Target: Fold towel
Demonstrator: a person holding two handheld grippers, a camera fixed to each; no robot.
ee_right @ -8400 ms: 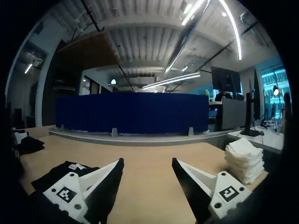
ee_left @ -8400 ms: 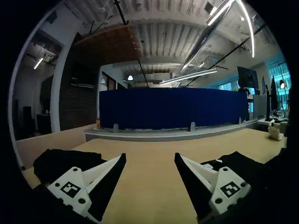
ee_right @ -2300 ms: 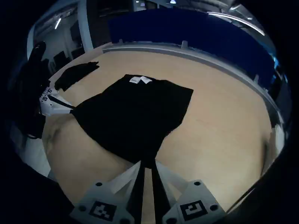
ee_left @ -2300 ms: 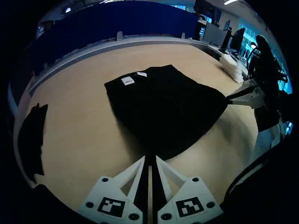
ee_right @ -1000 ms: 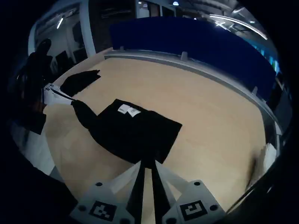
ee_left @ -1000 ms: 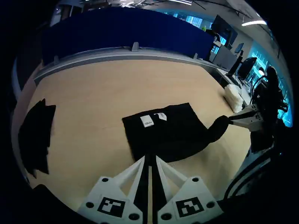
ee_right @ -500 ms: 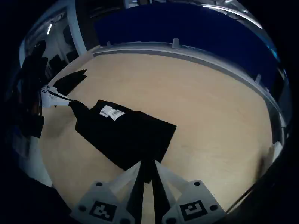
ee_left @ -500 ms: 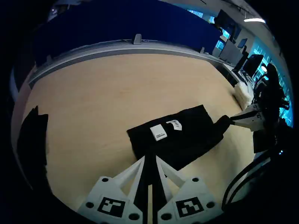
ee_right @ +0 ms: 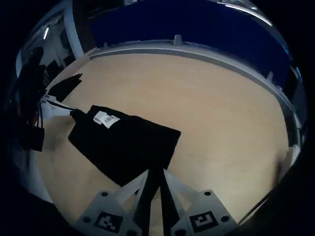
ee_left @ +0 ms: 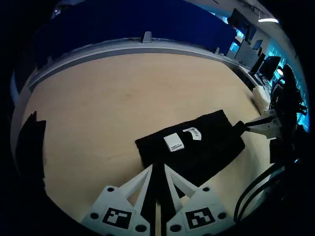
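L gripper: fingers together, clamped on near corner of black towel. Towel lies flat on table just ahead, running fwd-right. Two white labels on top, close in front of tips. R gripper: also pinched tight on a towel corner, cloth spreading fwd-left of it. Each gripper sits at far towel end in the other's view. Far left of L: black pile. Further right: white stack. At back: blue screen.

One towel, two claws, two labels
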